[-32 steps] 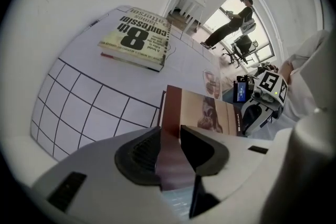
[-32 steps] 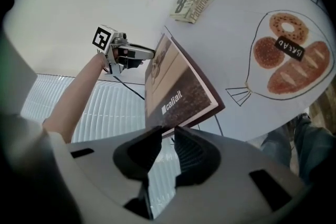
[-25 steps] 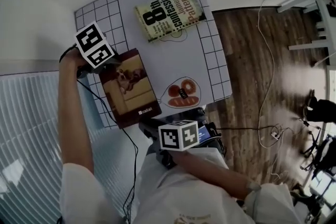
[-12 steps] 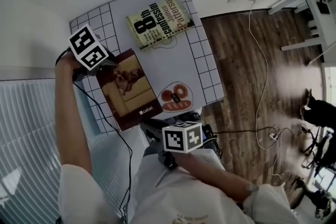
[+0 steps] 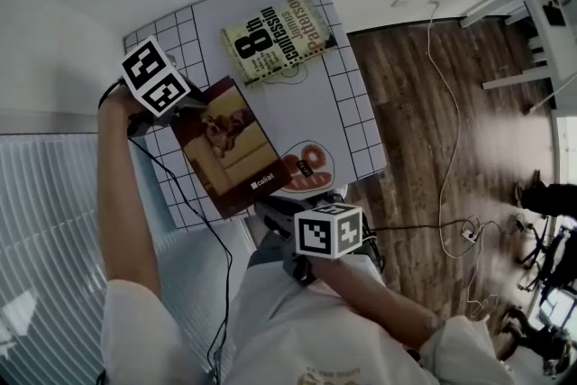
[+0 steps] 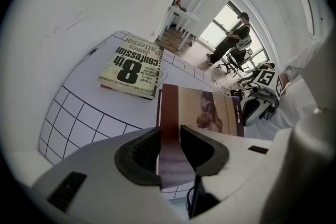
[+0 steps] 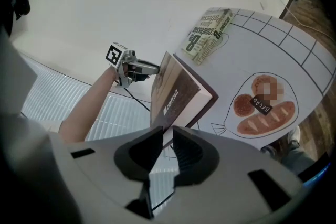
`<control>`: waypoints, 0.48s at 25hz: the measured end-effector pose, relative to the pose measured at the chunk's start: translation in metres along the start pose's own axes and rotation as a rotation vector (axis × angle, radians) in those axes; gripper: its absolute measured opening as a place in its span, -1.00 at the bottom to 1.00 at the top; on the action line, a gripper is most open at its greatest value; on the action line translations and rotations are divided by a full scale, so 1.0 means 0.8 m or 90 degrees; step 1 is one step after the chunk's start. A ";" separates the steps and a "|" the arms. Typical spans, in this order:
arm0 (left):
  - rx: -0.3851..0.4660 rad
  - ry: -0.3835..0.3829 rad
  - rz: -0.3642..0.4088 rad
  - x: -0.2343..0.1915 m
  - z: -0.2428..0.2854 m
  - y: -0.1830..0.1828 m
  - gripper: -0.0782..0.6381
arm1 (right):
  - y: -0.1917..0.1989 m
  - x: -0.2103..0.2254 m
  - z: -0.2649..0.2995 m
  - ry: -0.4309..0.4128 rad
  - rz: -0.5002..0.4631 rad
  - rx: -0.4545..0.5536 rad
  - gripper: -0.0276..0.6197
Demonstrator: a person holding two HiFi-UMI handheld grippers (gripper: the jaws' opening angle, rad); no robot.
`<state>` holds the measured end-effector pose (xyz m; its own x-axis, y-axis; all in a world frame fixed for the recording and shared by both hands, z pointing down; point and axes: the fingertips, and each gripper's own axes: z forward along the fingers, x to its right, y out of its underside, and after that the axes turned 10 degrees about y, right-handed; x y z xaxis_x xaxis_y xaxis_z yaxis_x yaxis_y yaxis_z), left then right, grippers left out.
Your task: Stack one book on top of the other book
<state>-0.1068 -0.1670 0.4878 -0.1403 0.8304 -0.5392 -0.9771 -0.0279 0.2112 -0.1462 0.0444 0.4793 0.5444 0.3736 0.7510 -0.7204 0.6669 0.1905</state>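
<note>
From above, the left gripper (image 5: 191,104) holds the brown book (image 5: 230,149) tilted up off the white mat (image 5: 334,122). The other book (image 5: 275,36) lies flat farther along (well apart). This looks like the carrying step. Next, the brown book must go over and come down flat on top.

In the left gripper view, the jaws are clamped on the brown book's edge.

In the right gripper view, the right gripper (image 7: 167,136) has jaws a little apart. They have just been closing, and the book's corner sits at their tips, not pinched. A bread picture (image 7: 262,105) is nearby, and nothing blocks the way.
</note>
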 end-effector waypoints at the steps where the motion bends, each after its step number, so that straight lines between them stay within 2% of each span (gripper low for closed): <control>1: 0.002 -0.001 -0.001 0.001 -0.001 0.001 -0.43 | -0.001 0.001 -0.002 -0.003 0.003 0.003 -0.73; 12: 0.010 -0.023 0.016 0.012 -0.005 -0.004 -0.45 | -0.021 0.032 -0.017 0.018 -0.002 0.028 -0.75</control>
<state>-0.1059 -0.1612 0.4790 -0.1583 0.8489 -0.5043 -0.9707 -0.0403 0.2368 -0.1142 0.0517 0.4869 0.5577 0.3900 0.7327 -0.7366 0.6394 0.2203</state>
